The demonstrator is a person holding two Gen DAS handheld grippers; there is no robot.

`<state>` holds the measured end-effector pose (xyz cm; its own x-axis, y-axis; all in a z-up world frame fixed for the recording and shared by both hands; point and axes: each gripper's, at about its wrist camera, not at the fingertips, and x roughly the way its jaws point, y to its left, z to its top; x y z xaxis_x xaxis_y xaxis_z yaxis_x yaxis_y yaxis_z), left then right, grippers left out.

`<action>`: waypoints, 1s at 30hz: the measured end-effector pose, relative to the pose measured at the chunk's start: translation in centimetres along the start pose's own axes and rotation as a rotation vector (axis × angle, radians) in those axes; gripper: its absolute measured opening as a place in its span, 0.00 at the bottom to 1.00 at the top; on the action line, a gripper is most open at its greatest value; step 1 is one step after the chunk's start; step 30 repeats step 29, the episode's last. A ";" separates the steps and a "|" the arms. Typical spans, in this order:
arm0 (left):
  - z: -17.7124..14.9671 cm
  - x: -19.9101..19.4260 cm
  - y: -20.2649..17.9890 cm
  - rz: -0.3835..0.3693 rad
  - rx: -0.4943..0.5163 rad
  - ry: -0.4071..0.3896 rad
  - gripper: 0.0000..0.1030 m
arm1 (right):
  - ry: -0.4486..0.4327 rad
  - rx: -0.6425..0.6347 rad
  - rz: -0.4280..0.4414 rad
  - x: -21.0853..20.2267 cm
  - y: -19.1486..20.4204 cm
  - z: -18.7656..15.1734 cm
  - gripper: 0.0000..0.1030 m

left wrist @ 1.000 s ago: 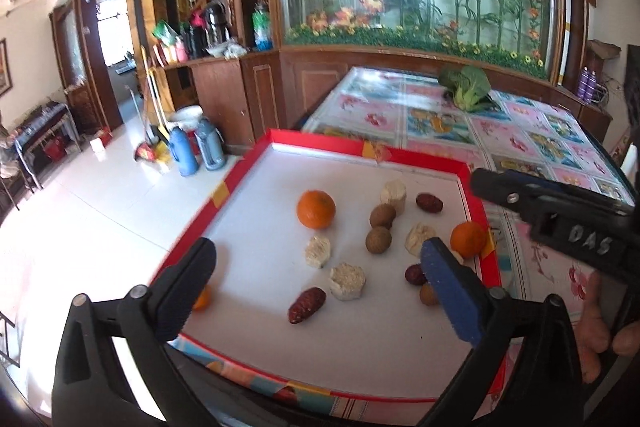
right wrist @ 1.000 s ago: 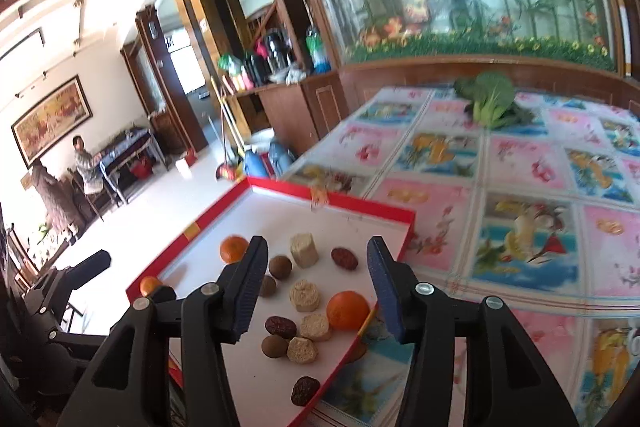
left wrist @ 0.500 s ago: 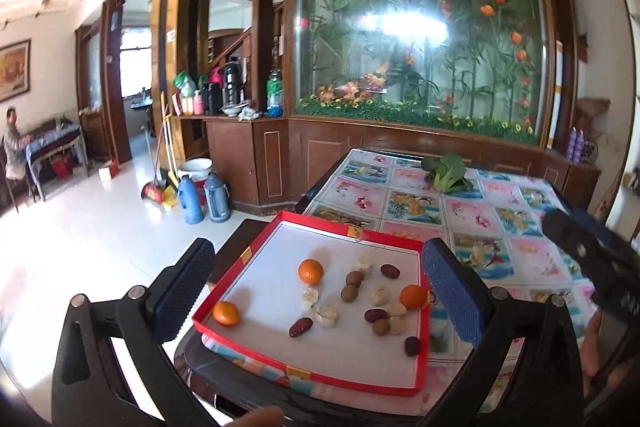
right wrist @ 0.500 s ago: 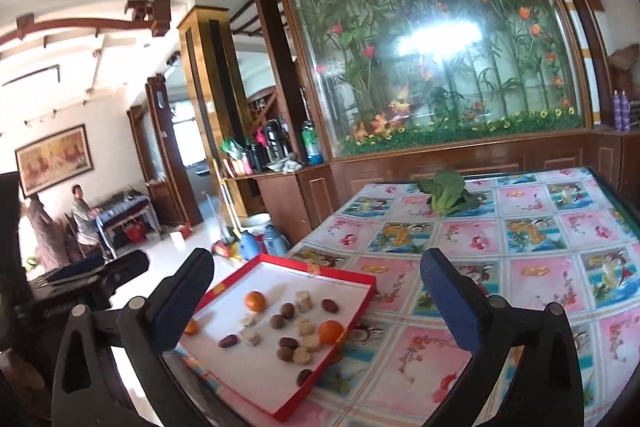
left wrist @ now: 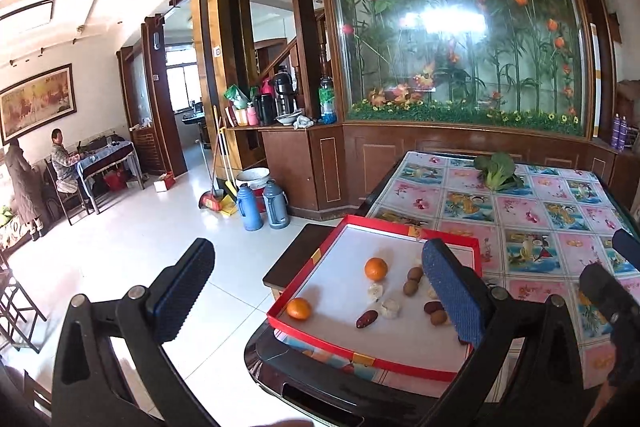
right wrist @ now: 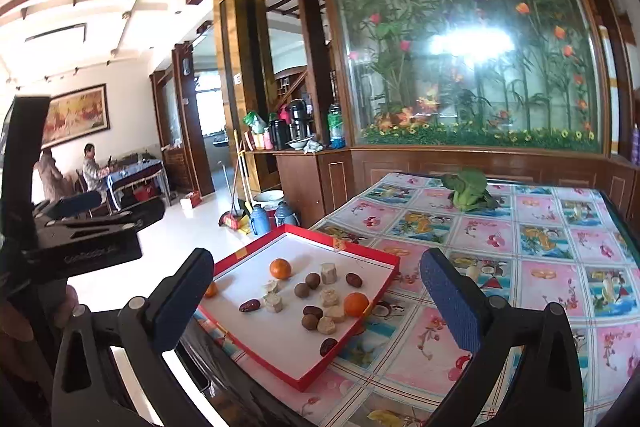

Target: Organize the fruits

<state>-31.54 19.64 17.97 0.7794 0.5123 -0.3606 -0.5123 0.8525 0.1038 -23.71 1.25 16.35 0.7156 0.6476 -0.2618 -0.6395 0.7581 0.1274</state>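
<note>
Both grippers stand back from the work, above the near edge of the table covered in a glossy pink and blue picture-tile cloth [right wrist: 472, 251], and neither carries anything. The left gripper [left wrist: 316, 291] has its two blue-padded fingers spread wide, with only floor and tray visible between them. The right gripper [right wrist: 316, 301] is likewise fully spread and empty; its jaws have just been opening, and nothing lies between them but the view of the tray. The fruit is all in the shallow red-rimmed tray with a white floor [right wrist: 304, 381], which sits at the table's near corner. It lies there mixed: three round orange mandarins, one near the middle [right wrist: 280, 268], one by the right rim [right wrist: 356, 304] and one at the left rim [left wrist: 299, 308]; several small brown round fruits, such as the one at centre [right wrist: 302, 290]; dark red wrinkled dates, one of them lying apart at the left [right wrist: 250, 305]; and pale cut chunks [right wrist: 328, 273] scattered among them. The step in hand appears to be the approach to a first pick. It is best begun with an isolated piece, such as the middle mandarin or the outlying date, since the cluster near the right rim is packed closely and a descending finger would probably nudge neighbours. The chosen gripper should come down with one finger on either side of the piece, and close only once both pads bracket it. Round fruit is likely to roll if struck off-centre. Like kinds should be set together in open tray floor.
</note>
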 end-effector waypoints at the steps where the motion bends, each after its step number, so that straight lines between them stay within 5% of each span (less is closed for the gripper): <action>1: 0.0 0.1 -0.1 0.001 0.000 0.003 1.00 | -0.005 -0.021 -0.005 0.1 0.5 0.0 1.00; 30: 1.3 3.1 1.5 -0.090 -0.031 0.022 1.00 | 0.027 -0.138 -0.071 2.6 3.4 0.2 1.00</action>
